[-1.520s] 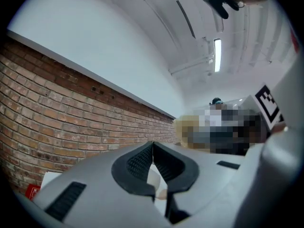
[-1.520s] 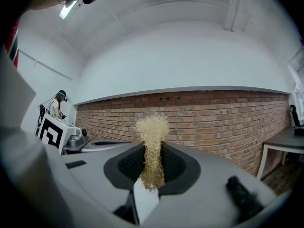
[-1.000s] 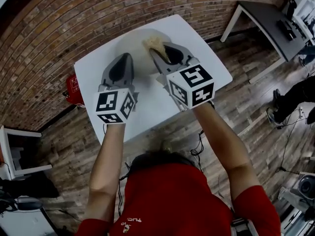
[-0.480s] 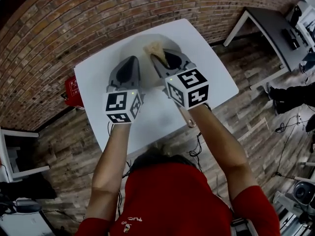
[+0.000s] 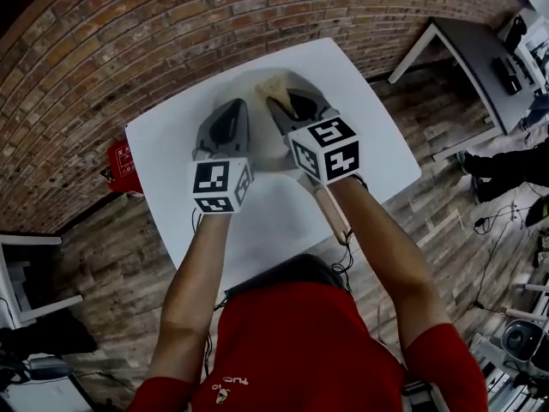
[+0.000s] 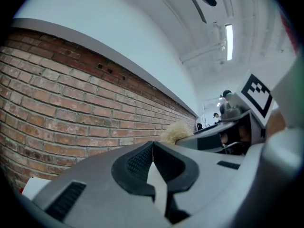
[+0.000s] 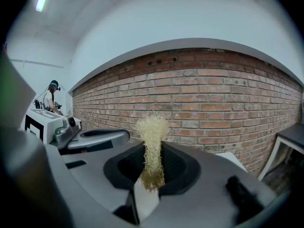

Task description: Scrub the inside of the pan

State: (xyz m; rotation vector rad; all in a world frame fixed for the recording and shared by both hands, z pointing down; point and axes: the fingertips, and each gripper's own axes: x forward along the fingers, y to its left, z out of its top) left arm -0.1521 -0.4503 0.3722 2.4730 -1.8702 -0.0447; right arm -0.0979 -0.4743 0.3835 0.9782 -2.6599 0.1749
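Lab or workshop: brick wall (image 5: 103, 41); plank floor (image 5: 433, 200); grey desk (image 5: 476, 45); trailing cables (image 5: 491, 221).

Free: worktop (image 5: 163, 157) bare at both sides.
Tight: left claw (image 5: 230, 108) just beside right claw (image 5: 279, 103), itself filled by scrubber (image 7: 152, 146).
Barrier: brick wall (image 5: 129, 41) behind worktop.

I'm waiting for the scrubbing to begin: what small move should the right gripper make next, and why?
Probably tip the right gripper down toward the pan. It is shut on the scrubber, but its view faces the brick wall, not the pan's inside. The left gripper is shut and empty.
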